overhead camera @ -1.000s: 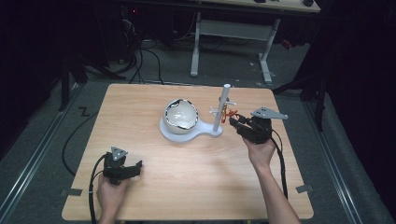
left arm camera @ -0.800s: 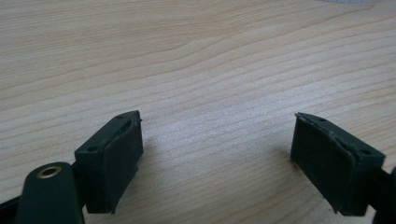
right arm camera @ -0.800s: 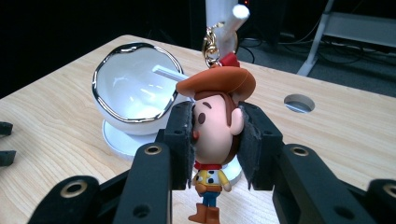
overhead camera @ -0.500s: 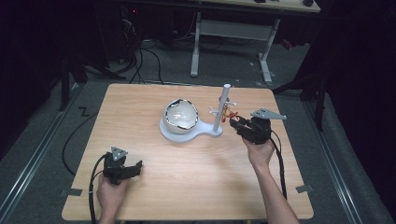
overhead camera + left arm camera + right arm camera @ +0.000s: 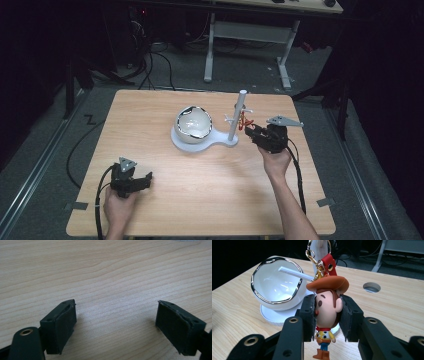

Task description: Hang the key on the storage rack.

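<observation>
Right gripper (image 5: 328, 315): clamped on the head of a cowboy figure keychain (image 5: 326, 312), one black pad against each side of the face. Figure upright, brown hat on top, boots hanging free below the pads. Above the hat, a red strap and gold ring leading up toward a white peg of the stand (image 5: 238, 116). In the high view, right gripper (image 5: 250, 131) just beside the white post, keychain (image 5: 243, 121) between gripper and post. Left of the post, on the same white base, a white egg-shaped bowl (image 5: 193, 123) with shiny rim, opening tilted.

Left gripper (image 5: 145, 180) near the front left corner of the wooden worktop (image 5: 150, 115), spread wide, holding nothing, only bare wood between the pads (image 5: 66, 325).
</observation>
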### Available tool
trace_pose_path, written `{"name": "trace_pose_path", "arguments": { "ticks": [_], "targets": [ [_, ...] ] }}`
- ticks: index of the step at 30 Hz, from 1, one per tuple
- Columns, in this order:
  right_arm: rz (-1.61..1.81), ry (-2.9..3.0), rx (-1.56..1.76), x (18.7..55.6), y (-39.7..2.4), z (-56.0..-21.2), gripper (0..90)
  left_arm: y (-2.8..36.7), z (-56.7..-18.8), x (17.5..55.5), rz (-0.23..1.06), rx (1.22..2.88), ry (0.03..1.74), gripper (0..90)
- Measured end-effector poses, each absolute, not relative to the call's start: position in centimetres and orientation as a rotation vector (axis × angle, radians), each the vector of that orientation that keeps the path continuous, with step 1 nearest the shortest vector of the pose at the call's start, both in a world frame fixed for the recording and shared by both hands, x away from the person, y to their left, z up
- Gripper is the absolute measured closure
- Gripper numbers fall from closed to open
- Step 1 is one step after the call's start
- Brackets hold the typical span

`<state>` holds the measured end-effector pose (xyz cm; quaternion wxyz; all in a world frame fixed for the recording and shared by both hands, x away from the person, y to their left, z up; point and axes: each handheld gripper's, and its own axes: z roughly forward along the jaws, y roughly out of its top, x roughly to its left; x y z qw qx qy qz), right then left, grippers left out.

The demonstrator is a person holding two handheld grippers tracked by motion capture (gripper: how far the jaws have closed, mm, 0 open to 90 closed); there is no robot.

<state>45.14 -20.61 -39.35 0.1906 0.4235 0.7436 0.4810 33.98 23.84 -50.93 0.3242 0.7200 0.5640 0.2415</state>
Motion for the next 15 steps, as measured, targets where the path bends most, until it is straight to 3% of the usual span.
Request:
{"name": "trace_pose_path", "arguments": {
  "ticks": [15],
  "targets": [
    [1.32, 2.103, 1.229, 46.0, -20.1, -40.6, 66.5, 23.9, -50.9, 34.0, 0.631, 1.888, 1.479, 17.2]
  ]
}}
